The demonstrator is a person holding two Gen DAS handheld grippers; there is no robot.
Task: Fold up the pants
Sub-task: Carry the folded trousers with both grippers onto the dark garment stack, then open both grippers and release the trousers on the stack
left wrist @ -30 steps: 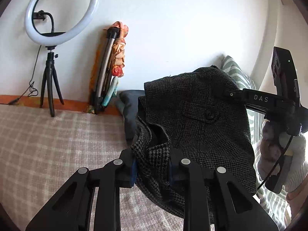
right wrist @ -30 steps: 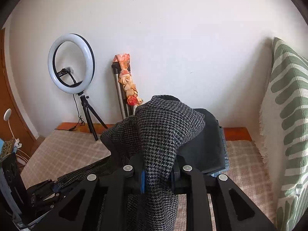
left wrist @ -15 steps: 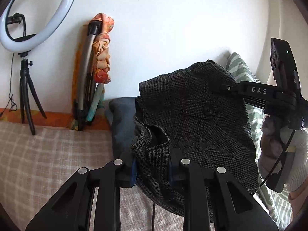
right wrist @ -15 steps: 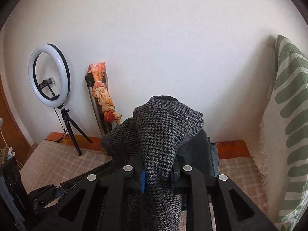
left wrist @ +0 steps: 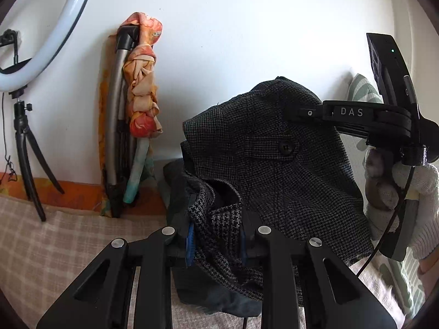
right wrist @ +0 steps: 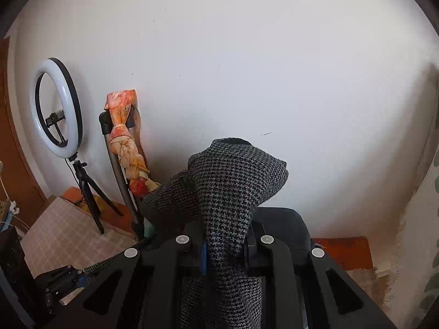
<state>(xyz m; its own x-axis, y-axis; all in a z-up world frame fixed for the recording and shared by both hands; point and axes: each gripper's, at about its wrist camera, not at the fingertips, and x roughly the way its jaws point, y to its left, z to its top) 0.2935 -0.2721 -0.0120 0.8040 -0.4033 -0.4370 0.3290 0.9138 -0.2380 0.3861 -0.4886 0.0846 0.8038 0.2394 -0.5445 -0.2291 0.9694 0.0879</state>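
The dark houndstooth pants (left wrist: 269, 164) hang bunched in the air between both grippers. My left gripper (left wrist: 215, 242) is shut on a fold of the waist area, blue pads pressing the cloth. In the same view the right gripper's black body (left wrist: 384, 126) clamps the fabric's upper right edge, held by a gloved hand (left wrist: 417, 205). In the right wrist view the pants (right wrist: 230, 192) rise as a hump from my right gripper (right wrist: 225, 255), which is shut on them. The left gripper (right wrist: 65, 279) shows at the lower left, cloth stretched to it.
A checked bedspread (left wrist: 55, 241) lies below. A stack of dark folded clothes (right wrist: 285, 224) sits by the wall under the pants. A ring light on a tripod (right wrist: 59, 109), a folded stand wrapped in orange cloth (left wrist: 137, 104) and a striped green pillow (left wrist: 362, 90) line the wall.
Both grippers have carried the pants sideways to the right along the wall; the ring light and stand slid left in both views. The dark folded stack now lies right beneath. Grips unchanged.
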